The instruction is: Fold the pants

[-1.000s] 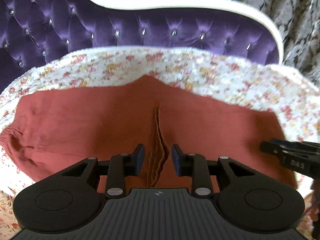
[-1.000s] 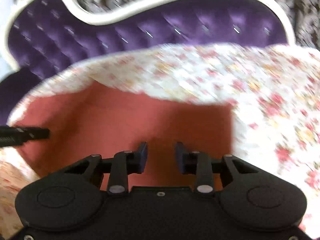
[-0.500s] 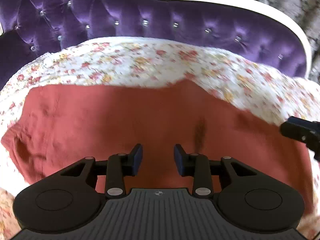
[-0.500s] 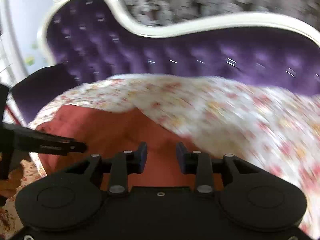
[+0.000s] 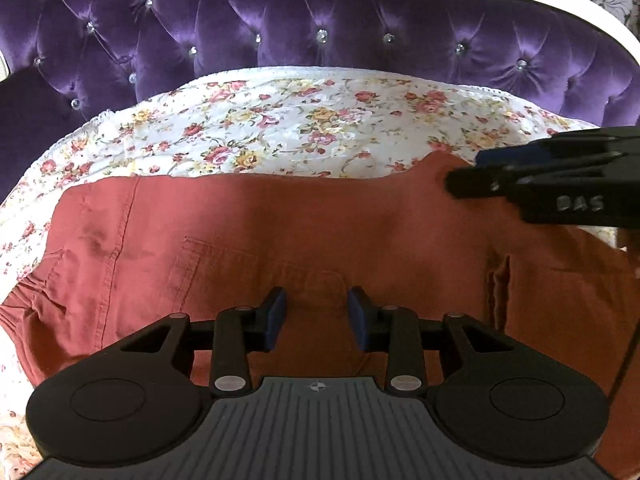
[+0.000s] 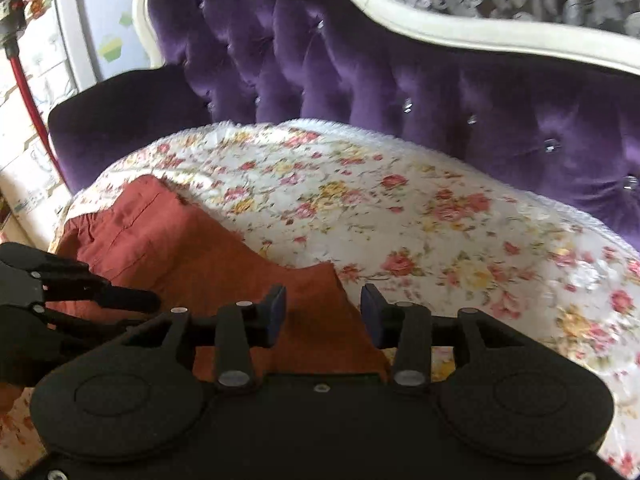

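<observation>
Your right gripper [image 6: 322, 314] has swung left across the bed, and its jaws are opening with nothing pinched; the cloth corner only lies below the gap. Your left gripper [image 5: 316, 318] has slid toward the waistband end and hangs with its jaws apart and empty, now over the back pocket [image 5: 224, 264] instead of the centre seam. The rust-red pants [image 5: 280, 224] lie flat on the floral bedspread [image 5: 280, 120] before the purple headboard [image 5: 320, 28]. Both tools look free, so the next grab seems near.
</observation>
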### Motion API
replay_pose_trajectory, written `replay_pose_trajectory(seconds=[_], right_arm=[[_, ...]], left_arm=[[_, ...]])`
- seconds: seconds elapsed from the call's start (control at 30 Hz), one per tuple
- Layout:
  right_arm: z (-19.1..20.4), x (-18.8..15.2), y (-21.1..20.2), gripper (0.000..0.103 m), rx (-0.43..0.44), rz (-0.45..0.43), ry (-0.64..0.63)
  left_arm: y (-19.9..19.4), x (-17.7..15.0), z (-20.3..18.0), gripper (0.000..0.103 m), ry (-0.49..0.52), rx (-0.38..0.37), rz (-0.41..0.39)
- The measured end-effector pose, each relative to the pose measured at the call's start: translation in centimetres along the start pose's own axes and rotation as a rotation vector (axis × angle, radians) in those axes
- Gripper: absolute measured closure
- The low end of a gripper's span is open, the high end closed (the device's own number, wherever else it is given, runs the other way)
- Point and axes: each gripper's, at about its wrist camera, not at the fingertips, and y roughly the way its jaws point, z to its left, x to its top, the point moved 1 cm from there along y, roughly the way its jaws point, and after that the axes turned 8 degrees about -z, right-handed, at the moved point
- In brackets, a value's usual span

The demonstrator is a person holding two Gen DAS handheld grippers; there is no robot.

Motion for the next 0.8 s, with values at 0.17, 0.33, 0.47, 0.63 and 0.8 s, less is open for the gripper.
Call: replay_pose_trajectory(seconds=[0.17,0.33,0.47,0.63,0.8], right_arm=[[2.8,-1.5,-1.3,0.094,0.023,0.000,-0.097],[4.0,-2.5,-1.2,0.087,0.013,0.008,-0.117],[2.5,-1.3,0.1,0.071,0.010,0.001,-0.027],[1.8,-0.9,1.0,0.063,0.071,0.006,0.044],[-0.4,0.0,2.5,0.100,-0.067,0.004,0.090]], left_arm=[[0.3,0.2,0.5,0.068,-0.028,-0.013,0.002],[0.2,0.2,0.4,0.068,-0.028,-0.011,0.007],[0.1,0.2,0.4,0.068,-0.031,-0.013,0.002],[0.1,0.0,0.3,0.068,-0.020,-0.010,-0.010],[-0.1,-0.4,0.1,0.068,0.000,-0.009,-0.030]])
